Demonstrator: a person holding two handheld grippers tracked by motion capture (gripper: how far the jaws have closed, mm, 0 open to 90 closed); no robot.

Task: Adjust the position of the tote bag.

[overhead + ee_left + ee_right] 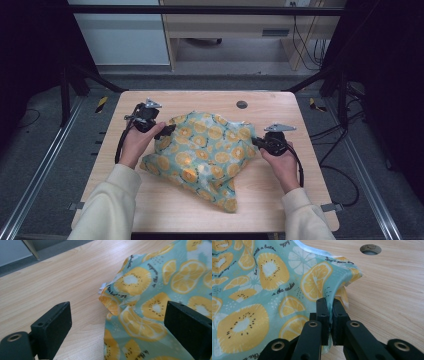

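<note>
While the cloth [205, 155] lies crumpled in the middle of the table [150, 205], teal with yellow fruit-slice print, the step in hand looks like taking hold of 2 opposite edges to spread or fold it. Right edge is already taken: the right gripper [329, 305] has its jaws pinched together on a fold of the cloth near a corner, fabric squeezed between the pads. Left gripper [117, 327] is wide open, 1 jaw over bare wood, the other over the print, with the cloth's edge and a small white tag [102, 288] between them, nothing pressed yet.

Next move, by my read: bring the left gripper in lower so the hem sits between the pads, close on it, then lift or pull both hands apart to flatten the cloth. Needs a clean bite on 1 layer, not the bunched folds.

Pose: in the high view both forearms come in from the bottom in cream sleeves [112, 200], left hand [134, 145] at the cloth's left edge, right hand [281, 162] low at its right edge, grippers pointing inward toward each other. Round hole [242, 104] in the table beyond the cloth
</note>
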